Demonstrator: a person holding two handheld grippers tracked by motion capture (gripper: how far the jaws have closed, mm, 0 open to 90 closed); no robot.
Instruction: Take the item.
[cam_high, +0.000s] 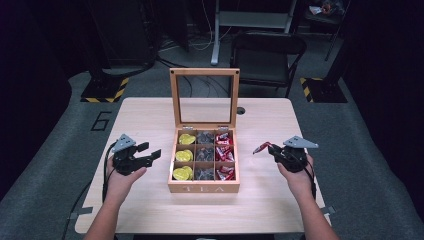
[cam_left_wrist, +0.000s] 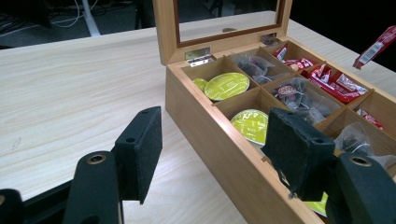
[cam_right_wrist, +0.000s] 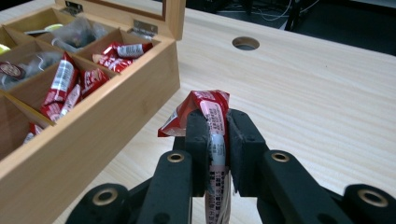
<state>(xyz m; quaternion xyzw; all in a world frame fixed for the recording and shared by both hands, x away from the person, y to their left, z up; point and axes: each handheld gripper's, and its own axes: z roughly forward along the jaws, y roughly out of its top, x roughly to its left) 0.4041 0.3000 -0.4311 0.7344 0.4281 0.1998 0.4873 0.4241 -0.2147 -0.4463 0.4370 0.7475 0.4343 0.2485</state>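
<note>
A wooden tea box (cam_high: 204, 188) with its glass lid raised stands mid-table; its compartments hold yellow-green capsules (cam_high: 183, 155), clear tea bags (cam_high: 204, 153) and red packets (cam_high: 225, 153). My right gripper (cam_high: 270, 148) is right of the box, shut on a red packet (cam_high: 261, 147) that sticks out past the jaw tips. In the right gripper view the red packet (cam_right_wrist: 211, 117) is pinched flat between the pads (cam_right_wrist: 197, 135), above bare table. My left gripper (cam_high: 151, 151) hovers left of the box, jaws open and empty. In the left gripper view my left gripper (cam_left_wrist: 215, 147) points at the box's near wall (cam_left_wrist: 219, 154).
The table (cam_high: 150, 117) has a cable hole (cam_high: 241, 110) behind the box. A black chair (cam_high: 266, 52) and a grey desk frame (cam_high: 252, 22) stand beyond the far edge. Bare wood lies on both sides of the box.
</note>
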